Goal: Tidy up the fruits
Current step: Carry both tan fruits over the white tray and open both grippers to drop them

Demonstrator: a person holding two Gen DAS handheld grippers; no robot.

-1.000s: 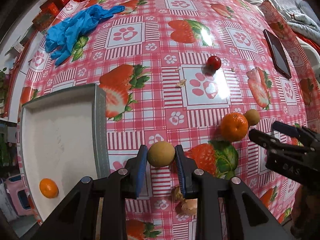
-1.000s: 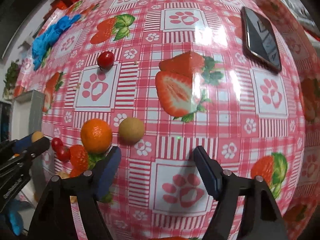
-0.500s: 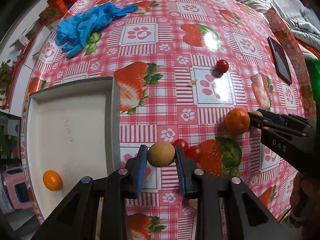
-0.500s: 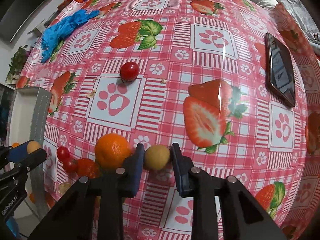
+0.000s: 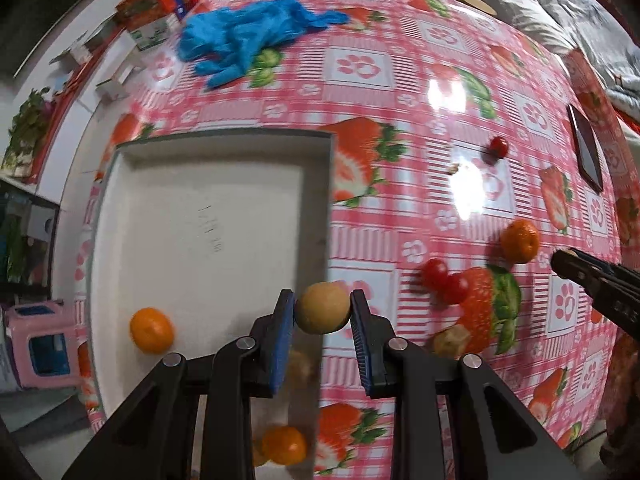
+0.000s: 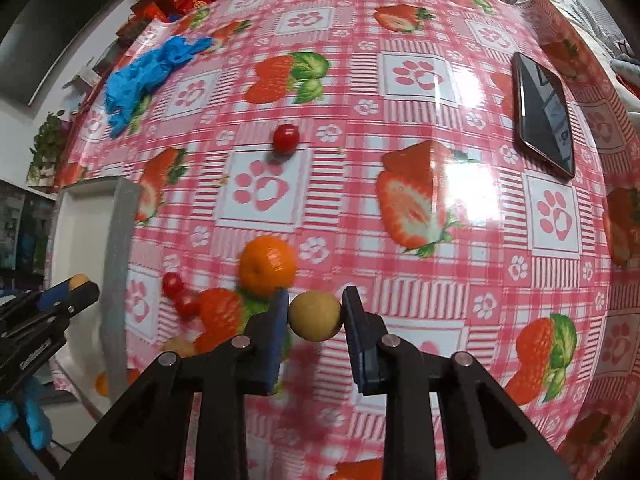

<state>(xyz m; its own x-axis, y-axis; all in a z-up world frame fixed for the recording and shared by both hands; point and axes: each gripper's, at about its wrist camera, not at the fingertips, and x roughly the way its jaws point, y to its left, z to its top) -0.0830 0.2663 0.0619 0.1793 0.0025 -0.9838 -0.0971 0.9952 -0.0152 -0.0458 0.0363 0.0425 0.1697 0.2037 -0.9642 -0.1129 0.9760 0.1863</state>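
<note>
Lifted longan (image 6: pixel 315 316) now hides tablecloth (image 6: pixel 420 120) behind.

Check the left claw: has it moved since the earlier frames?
Yes. The left claw, gripping a tan fruit, has shifted from the tablecloth toward the white tray, now above its edge.

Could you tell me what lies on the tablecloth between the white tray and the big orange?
Two cherry tomatoes, side by side near a printed strawberry; the right wrist view shows them between the white tray and the orange.

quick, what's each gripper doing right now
left gripper: shut on a round tan-yellow fruit
right gripper: shut on another round tan-yellow fruit
</note>
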